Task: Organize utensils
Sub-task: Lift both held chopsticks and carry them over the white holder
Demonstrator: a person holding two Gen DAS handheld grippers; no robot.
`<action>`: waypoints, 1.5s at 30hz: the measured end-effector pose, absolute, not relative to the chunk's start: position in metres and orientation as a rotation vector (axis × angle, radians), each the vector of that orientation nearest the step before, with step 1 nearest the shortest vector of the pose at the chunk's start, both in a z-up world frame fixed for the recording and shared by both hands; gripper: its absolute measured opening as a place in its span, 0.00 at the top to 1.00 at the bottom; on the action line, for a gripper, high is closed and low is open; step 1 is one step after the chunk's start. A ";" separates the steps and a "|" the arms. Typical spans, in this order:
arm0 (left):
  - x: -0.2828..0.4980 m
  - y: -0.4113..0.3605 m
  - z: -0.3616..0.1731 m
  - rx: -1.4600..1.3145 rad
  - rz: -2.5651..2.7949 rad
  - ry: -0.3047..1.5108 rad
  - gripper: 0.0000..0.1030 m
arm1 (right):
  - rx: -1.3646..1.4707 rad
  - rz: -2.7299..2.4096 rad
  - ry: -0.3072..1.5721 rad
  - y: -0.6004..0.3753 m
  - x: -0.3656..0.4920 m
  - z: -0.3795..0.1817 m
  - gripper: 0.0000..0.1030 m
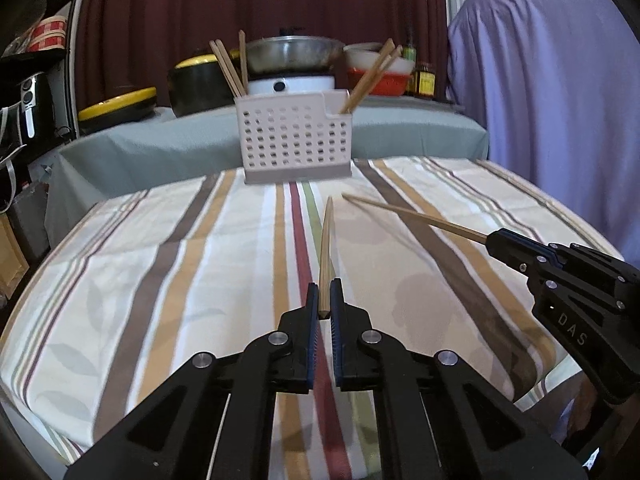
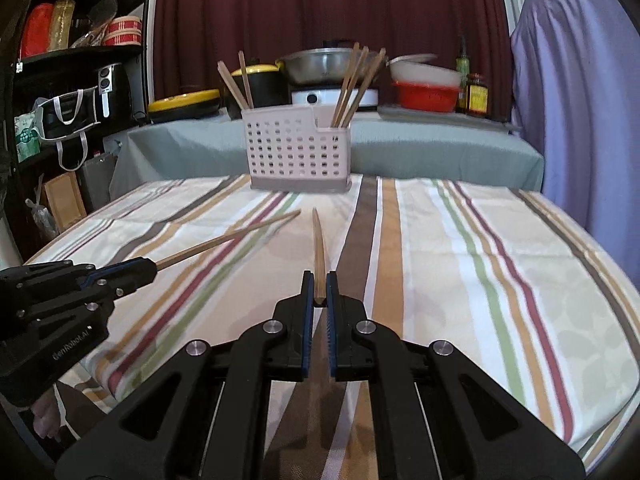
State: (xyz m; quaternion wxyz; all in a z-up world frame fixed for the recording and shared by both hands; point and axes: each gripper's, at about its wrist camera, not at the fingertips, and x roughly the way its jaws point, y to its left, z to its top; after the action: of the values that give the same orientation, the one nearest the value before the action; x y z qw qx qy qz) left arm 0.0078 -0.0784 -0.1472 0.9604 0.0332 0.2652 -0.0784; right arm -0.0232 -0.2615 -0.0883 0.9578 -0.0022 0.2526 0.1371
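Observation:
My left gripper [image 1: 325, 286] is shut on the thick end of a wooden chopstick [image 1: 327, 240] that points ahead over the striped cloth. My right gripper [image 2: 319, 278] is shut on a second chopstick [image 2: 319, 248] in the same way. Each gripper shows in the other's view: the right gripper [image 1: 490, 240] with its chopstick [image 1: 412, 214] at the right, the left gripper [image 2: 154, 266] with its chopstick [image 2: 228, 238] at the left. Ahead stands a white perforated utensil holder [image 1: 294, 140] [image 2: 298, 148] with several chopsticks [image 1: 230, 66] [image 2: 356, 80] upright in both its ends.
A striped tablecloth [image 1: 160, 280] [image 2: 480, 260] covers the table. Behind it a grey-covered counter [image 2: 440, 148] carries pots, a metal bowl [image 1: 292, 54], a red-and-white bowl and jars. A shelf [image 2: 80, 48] stands at the left, a purple cloth [image 2: 572, 100] hangs at the right.

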 end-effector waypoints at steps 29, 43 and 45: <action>-0.042 -0.030 -0.033 -0.006 -0.120 0.255 0.94 | 0.001 0.273 0.219 -0.279 -0.053 0.026 0.94; -0.044 -0.023 -0.007 -0.013 -0.096 0.243 0.94 | -0.019 0.310 0.217 -0.268 -0.048 0.048 0.94; -0.043 -0.022 -0.004 -0.019 -0.096 0.241 0.94 | -0.023 0.314 0.214 -0.266 -0.048 0.051 0.94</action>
State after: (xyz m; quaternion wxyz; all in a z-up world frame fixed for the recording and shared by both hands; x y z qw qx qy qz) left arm -0.0435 -0.0222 -0.0037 0.9916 -0.0094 0.1201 -0.0481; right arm -0.0476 -0.2661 0.0507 0.9819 -0.0115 0.1065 0.1559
